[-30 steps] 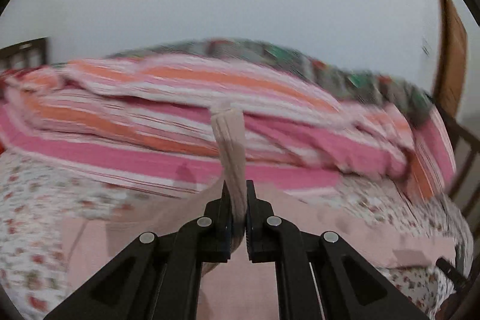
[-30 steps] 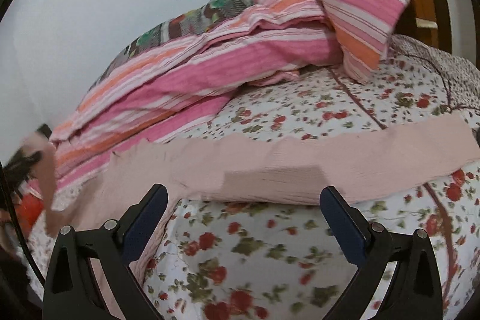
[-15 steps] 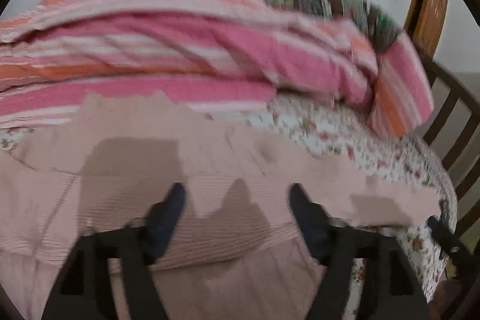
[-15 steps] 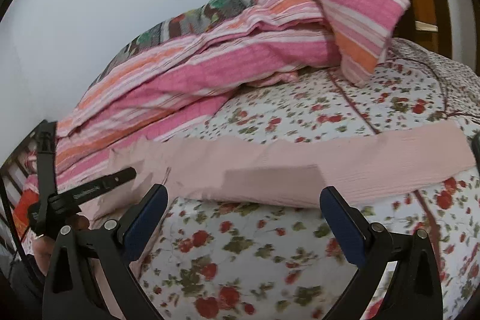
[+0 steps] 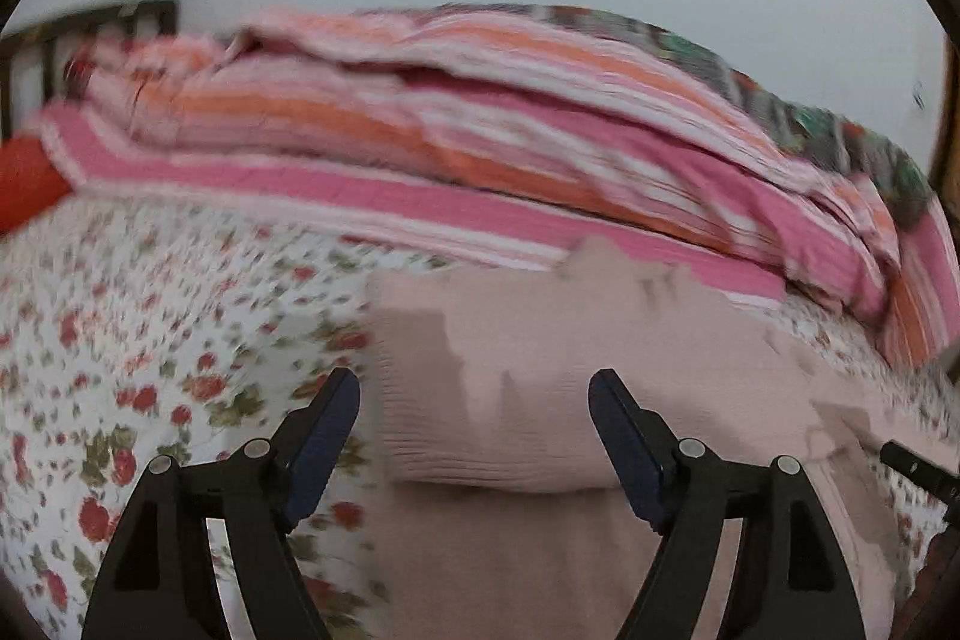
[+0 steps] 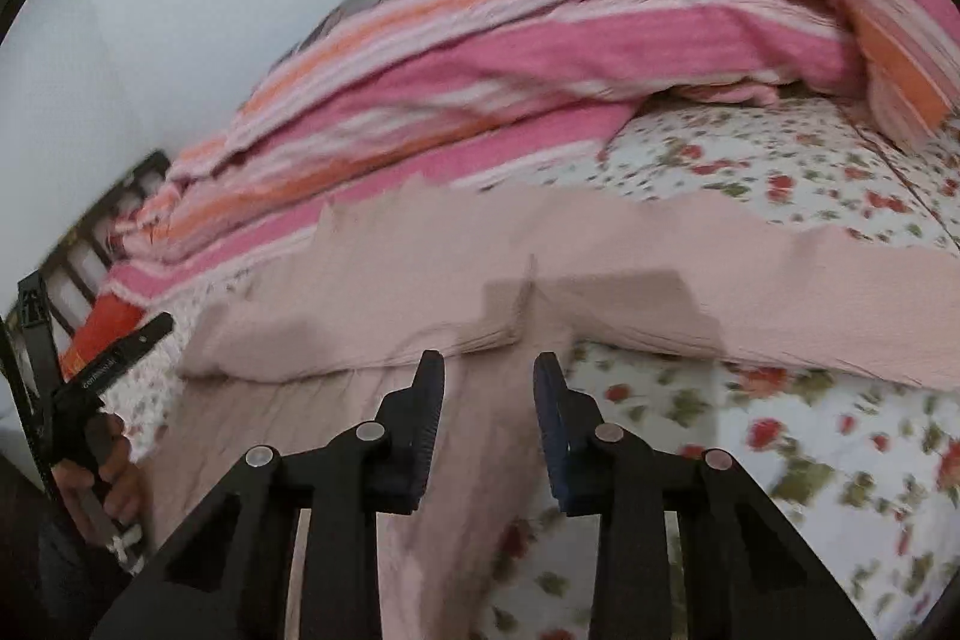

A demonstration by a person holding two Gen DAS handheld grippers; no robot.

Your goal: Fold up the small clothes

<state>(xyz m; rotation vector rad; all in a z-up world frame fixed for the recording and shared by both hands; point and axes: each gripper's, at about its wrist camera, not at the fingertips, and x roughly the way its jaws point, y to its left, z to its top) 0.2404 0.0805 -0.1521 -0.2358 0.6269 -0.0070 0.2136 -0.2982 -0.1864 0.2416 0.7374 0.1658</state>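
A pale pink ribbed garment [image 5: 540, 340] lies flat on the floral bedsheet [image 5: 150, 340], its left side folded over onto the body. My left gripper [image 5: 474, 388] hovers open over that folded edge, holding nothing. In the right wrist view the garment [image 6: 600, 250] stretches across the bed, one long sleeve running to the right. My right gripper [image 6: 489, 376] points down at the lower edge of the fold. Its jaws are closing with pink fabric lying between and beneath them, and the pads are not pressing on it. The left gripper [image 6: 120, 346] and the hand [image 6: 114, 466] holding it show at the left edge.
A pink, orange and white striped blanket [image 5: 480, 148] is heaped along the back of the bed against the wall. A dark slatted bed rail [image 5: 78, 34] and an orange-red item [image 5: 24, 184] sit at the far left. A wooden bed frame [image 5: 948, 124] is at the right.
The left gripper let go of the pink fabric it pinched, opened wide and dropped toward the folded edge. The right gripper moved left over the garment and its jaws narrowed.
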